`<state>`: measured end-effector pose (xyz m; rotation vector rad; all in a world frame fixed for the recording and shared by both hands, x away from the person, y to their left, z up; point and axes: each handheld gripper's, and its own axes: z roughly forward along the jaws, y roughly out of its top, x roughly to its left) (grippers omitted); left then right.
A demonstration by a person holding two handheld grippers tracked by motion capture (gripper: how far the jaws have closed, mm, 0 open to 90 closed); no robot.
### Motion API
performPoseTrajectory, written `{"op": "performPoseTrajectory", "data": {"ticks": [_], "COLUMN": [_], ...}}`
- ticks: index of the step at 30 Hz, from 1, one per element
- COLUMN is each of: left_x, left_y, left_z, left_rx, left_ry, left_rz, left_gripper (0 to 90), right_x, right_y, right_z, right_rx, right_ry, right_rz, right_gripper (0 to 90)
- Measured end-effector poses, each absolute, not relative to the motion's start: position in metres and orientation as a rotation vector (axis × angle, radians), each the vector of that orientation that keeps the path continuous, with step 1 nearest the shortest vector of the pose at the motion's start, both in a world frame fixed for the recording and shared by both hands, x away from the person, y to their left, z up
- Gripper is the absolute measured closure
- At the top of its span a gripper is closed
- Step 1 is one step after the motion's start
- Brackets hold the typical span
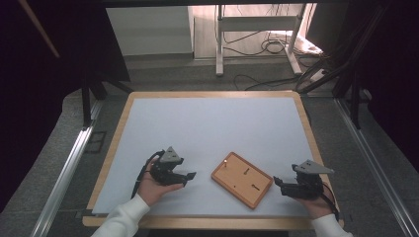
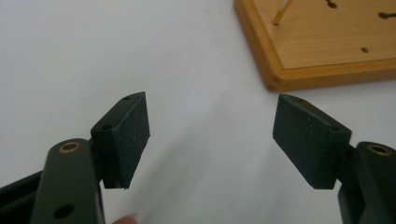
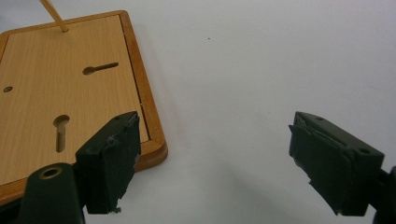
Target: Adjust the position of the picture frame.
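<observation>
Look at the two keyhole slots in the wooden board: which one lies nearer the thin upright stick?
The slot toward the board's middle, lying crosswise in the right gripper view; the other slot sits nearer the edge, farther from the stick.

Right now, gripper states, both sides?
Left gripper: open, holding nothing, jaws spread over bare table short of the wooden board.
Right gripper: open, holding nothing, one jaw over the board's corner.
</observation>
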<state>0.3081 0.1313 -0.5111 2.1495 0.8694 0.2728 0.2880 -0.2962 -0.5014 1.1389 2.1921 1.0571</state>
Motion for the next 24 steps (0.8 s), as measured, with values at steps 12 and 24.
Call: {"op": "performPoseTrajectory", "data": {"ticks": [12, 24], "left_x": [0.327, 0.340], "left_y": [0.066, 0.032], "left_z": [-0.507, -0.517], "left_rx": [2.151, 2.144], "left_ry": [0.770, 0.778], "left_rz": [0.249, 0.266], "left_gripper": [30.5, 42.3], "right_x": [0.288, 0.287], "right_y": [-0.302, -0.301], "right_z": [-0.500, -0.501], "right_rx": [1.165, 1.165], "right_ry": [2.158, 2.158], "right_rz": [1.068, 1.048], "right_gripper": [17.1, 17.0]}}
